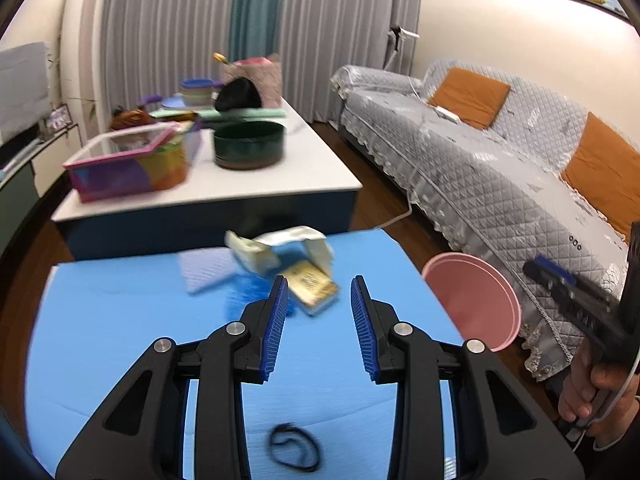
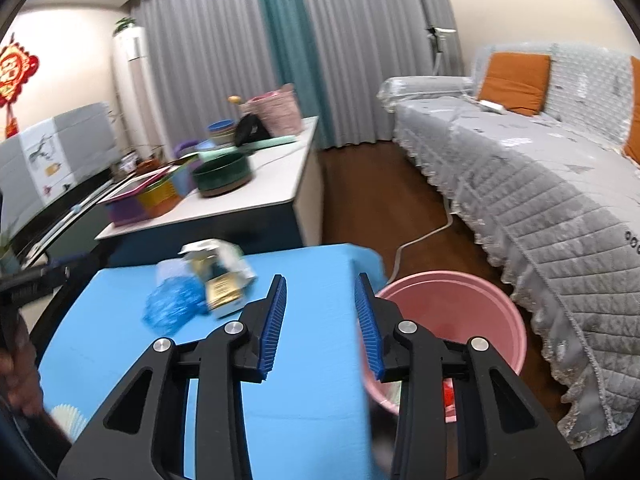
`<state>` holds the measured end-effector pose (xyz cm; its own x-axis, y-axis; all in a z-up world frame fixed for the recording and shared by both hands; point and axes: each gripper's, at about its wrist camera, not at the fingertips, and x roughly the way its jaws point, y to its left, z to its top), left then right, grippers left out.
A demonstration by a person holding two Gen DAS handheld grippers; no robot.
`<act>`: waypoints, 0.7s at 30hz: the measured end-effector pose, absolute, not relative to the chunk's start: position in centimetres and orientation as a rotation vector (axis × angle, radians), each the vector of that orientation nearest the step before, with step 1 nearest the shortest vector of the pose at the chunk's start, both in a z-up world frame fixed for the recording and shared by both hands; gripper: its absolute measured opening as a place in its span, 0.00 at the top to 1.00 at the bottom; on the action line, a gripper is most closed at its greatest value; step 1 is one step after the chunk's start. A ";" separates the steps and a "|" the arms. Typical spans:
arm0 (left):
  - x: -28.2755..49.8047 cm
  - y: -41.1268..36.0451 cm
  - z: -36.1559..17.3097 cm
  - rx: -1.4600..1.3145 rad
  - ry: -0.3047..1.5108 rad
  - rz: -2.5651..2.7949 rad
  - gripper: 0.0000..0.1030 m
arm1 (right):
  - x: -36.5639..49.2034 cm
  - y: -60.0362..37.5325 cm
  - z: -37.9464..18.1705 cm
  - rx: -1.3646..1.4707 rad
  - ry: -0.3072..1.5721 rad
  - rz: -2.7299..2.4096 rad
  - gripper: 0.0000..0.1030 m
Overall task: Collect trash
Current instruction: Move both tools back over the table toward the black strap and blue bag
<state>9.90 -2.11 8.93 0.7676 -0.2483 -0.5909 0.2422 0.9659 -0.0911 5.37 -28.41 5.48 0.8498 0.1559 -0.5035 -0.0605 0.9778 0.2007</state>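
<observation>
A heap of trash lies at the far side of the blue table top (image 1: pixel 120 340): a crumpled white wrapper (image 1: pixel 288 240), a gold box (image 1: pixel 314 284), a crumpled blue bag (image 1: pixel 244 292) and a pale sheet (image 1: pixel 204 272). A black loop (image 1: pixel 294 446) lies near the front. My left gripper (image 1: pixel 320 280) hovers open and empty just short of the gold box. My right gripper (image 2: pixel 321 278) is open and empty over the table's right edge, with the gold box (image 2: pixel 224 292) and blue bag (image 2: pixel 172 304) to its left. The pink bucket (image 2: pixel 500 320) stands on the floor to its right, with scraps inside.
A white low table (image 1: pixel 312 168) behind holds a coloured bin (image 1: pixel 132 164) and a dark green tub (image 1: pixel 248 144). A grey-covered sofa (image 1: pixel 500 184) runs along the right. A white cable (image 2: pixel 424 236) lies on the wood floor. A hand (image 1: pixel 592 392) grips a handle at the right edge.
</observation>
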 end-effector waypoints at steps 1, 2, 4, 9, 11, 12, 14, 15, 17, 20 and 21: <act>9.7 -1.5 9.2 -0.011 0.635 -0.260 0.68 | 5.2 -27.6 5.4 0.179 0.549 0.129 0.66; 9.5 -0.6 9.5 -0.013 0.625 -0.252 0.68 | 5.1 -26.6 5.3 0.176 0.555 0.146 0.67; 9.0 0.9 9.8 -0.025 0.611 -0.235 0.68 | 4.8 -25.0 5.0 0.176 0.565 0.175 0.67; 8.1 4.8 9.0 -0.072 0.595 -0.184 0.68 | 4.5 -20.7 3.7 0.167 0.608 0.255 0.67; 8.0 6.4 8.0 -0.105 0.608 -0.160 0.68 | 4.4 -18.9 3.0 0.151 0.629 0.288 0.67; 8.0 7.3 7.6 -0.126 0.615 -0.146 0.68 | 4.3 -17.7 2.4 0.135 0.644 0.310 0.67; 7.7 8.8 7.3 -0.163 0.617 -0.127 0.68 | 4.4 -15.9 1.5 0.106 0.669 0.346 0.66; 7.7 9.4 7.3 -0.175 0.617 -0.120 0.68 | 4.3 -14.8 0.7 0.087 0.687 0.365 0.63; 7.7 10.3 7.2 -0.188 0.615 -0.107 0.68 | 4.5 -13.0 -0.7 0.063 0.726 0.405 0.54; 7.7 11.7 7.0 -0.223 0.623 -0.090 0.68 | 4.4 -10.9 -2.2 0.023 0.762 0.435 0.42; 7.7 12.1 7.0 -0.232 0.627 -0.086 0.68 | 4.4 -10.3 -2.7 0.016 0.775 0.449 0.40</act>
<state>7.70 12.06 6.98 0.8070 -0.1499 -0.5712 0.0099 0.9706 -0.2407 4.38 -10.28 -2.66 0.6253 0.3966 -0.6720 -0.3854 0.9058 0.1760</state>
